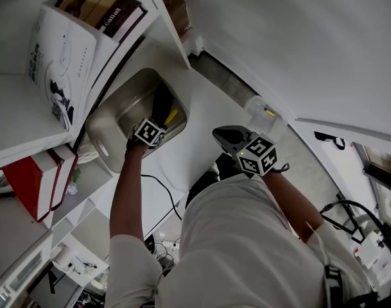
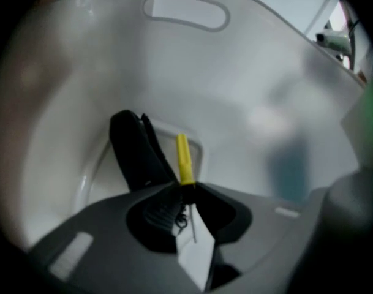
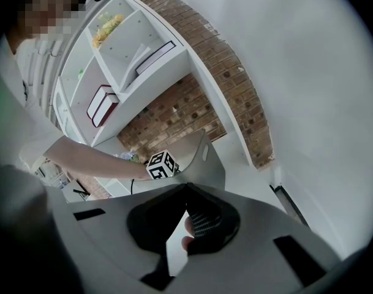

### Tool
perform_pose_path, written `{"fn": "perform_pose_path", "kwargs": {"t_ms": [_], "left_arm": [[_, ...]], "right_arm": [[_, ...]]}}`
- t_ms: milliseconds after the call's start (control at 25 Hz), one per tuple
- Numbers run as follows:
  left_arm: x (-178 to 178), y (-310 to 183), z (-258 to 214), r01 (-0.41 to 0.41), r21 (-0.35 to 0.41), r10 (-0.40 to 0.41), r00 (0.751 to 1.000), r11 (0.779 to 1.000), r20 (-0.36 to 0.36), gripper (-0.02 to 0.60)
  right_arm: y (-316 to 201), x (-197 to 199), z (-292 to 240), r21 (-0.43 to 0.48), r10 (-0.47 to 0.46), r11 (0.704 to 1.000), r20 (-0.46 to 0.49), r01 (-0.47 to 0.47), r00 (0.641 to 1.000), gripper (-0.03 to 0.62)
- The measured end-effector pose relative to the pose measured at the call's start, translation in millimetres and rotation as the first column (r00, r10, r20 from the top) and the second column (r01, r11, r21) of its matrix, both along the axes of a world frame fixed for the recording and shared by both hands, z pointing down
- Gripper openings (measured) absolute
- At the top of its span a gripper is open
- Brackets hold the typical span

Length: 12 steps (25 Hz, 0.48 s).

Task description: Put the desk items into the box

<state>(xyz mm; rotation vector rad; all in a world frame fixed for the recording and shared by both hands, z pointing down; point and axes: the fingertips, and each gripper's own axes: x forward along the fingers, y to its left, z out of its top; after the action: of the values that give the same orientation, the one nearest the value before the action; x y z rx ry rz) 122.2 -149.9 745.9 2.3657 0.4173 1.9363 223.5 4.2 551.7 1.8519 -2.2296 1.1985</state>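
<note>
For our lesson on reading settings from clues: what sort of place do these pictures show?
Probably a study or office: white shelving holding books, a white desk, and a brick wall behind.

Head view steeply downward, left gripper view close inside the shared box (image 1: 107, 126).

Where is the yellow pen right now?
In the left gripper view the yellow pen sits center, pinched by the left gripper down inside the box, just right of a black object.
</note>
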Motion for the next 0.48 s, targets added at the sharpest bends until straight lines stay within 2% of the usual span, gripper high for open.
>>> {"fn": "perform_pose_path", "kwargs": {"t_ms": [280,480], "left_arm": [[4.3,-6.0,1.2,0.072,-0.028,-0.072,0.997,0.997,-0.01,0.079],[14.3,-15.8,-15.3,0.106,-0.004,-0.106,0.991,0.994,-0.079,0.081]], "right_arm": [[5.9,4.3,2.2,-0.008,0.01,1.0,-0.004,-0.01,1.0,-0.006],[6.0,2.0,0.5,-0.001,0.002,1.0,-0.003,-0.002,1.0,-0.006]]}}
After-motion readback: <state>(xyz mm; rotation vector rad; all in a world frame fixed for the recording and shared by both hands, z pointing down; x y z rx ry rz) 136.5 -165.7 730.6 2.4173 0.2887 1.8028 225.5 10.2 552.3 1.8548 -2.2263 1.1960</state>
